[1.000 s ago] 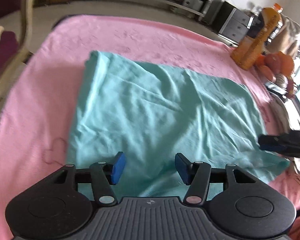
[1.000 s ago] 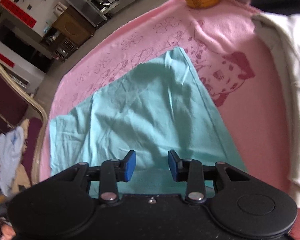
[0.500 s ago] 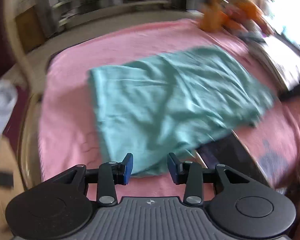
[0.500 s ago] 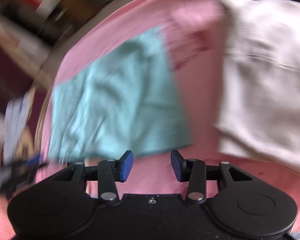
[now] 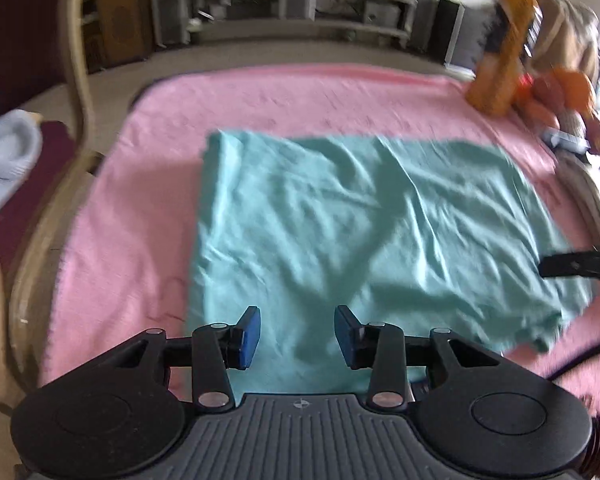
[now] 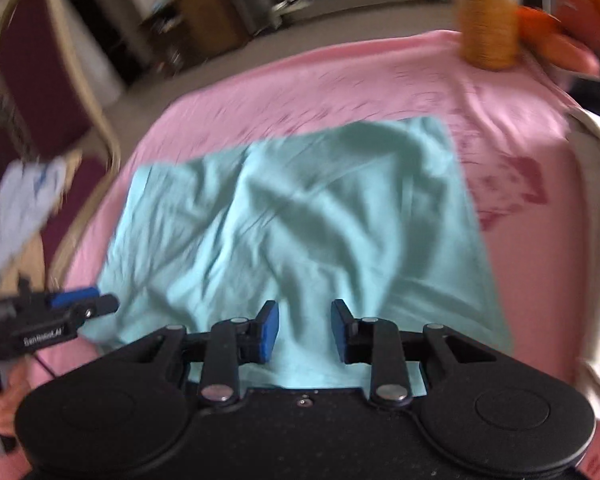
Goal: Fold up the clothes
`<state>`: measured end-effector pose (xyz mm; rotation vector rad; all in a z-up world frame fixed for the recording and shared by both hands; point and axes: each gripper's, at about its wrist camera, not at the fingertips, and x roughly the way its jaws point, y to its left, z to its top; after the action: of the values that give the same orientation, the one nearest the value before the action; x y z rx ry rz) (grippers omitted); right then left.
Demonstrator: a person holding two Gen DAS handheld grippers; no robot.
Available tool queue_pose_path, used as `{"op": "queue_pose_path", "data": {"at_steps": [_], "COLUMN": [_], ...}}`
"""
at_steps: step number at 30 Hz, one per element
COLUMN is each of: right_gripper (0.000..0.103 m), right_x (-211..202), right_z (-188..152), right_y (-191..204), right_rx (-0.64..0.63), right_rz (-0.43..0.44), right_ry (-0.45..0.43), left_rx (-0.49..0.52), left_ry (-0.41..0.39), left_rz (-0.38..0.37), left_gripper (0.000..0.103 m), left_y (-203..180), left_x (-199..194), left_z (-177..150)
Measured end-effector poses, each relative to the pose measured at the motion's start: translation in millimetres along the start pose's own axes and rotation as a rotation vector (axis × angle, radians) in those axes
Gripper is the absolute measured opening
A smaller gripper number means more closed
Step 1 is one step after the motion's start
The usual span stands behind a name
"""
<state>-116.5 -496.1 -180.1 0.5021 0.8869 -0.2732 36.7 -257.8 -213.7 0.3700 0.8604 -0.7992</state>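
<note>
A teal garment (image 5: 352, 240) lies folded into a wrinkled rectangle on the pink blanket (image 5: 260, 96). It also shows in the right wrist view (image 6: 300, 232). My left gripper (image 5: 297, 336) is open and empty above the garment's near edge. My right gripper (image 6: 304, 332) is open and empty above the near edge further right. The right gripper's finger (image 5: 580, 264) shows at the garment's right edge in the left wrist view. The left gripper (image 6: 60, 312) shows at the garment's left corner in the right wrist view.
An orange bottle (image 5: 504, 52) and oranges (image 5: 568, 88) stand at the far right. A white cloth (image 6: 596, 184) lies to the right of the blanket. A chair (image 5: 48, 184) with a pale blue garment (image 5: 4, 160) stands on the left.
Both grippers swung away over the blanket and came back above the teal garment's near edge. They stayed open. The garment lies as before.
</note>
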Motion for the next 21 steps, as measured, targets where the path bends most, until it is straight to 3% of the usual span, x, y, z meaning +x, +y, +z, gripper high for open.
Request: {"op": "queue_pose_path", "data": {"at_steps": [4, 8, 13, 16, 17, 21], "right_gripper": [0.029, 0.028, 0.028, 0.031, 0.036, 0.045], "right_x": [11.8, 10.0, -17.0, -42.1, -52.0, -67.2], "right_z": [-10.0, -32.5, -36.8, -34.8, -31.3, -14.1], "right_y": [14.4, 33.6, 5.7, -12.7, -20.9, -55.9], "right_rx": [-0.142, -0.405, -0.291, -0.197, -0.146, 0.119], "right_rz": [-0.07, -0.164, -0.149, -0.116, -0.084, -0.046], "right_ry": [0.021, 0.077, 0.115, 0.03, -0.015, -0.142], "left_rx": [0.094, 0.136, 0.155, 0.041, -0.004, -0.205], "left_ry": [0.04, 0.066, 0.081, -0.037, -0.074, -0.11], "left_rz": [0.047, 0.057, 0.067, 0.043, 0.048, 0.149], "left_gripper": [0.039, 0.039, 0.039, 0.04, 0.047, 0.049], "left_y": [-6.9, -5.4, 0.0, 18.1, 24.6, 57.8], "left_x": [3.4, -6.8, -21.8, -44.9, -51.6, -54.3], "left_z": [-11.6, -20.7, -28.7, -17.0, -11.8, 3.5]}}
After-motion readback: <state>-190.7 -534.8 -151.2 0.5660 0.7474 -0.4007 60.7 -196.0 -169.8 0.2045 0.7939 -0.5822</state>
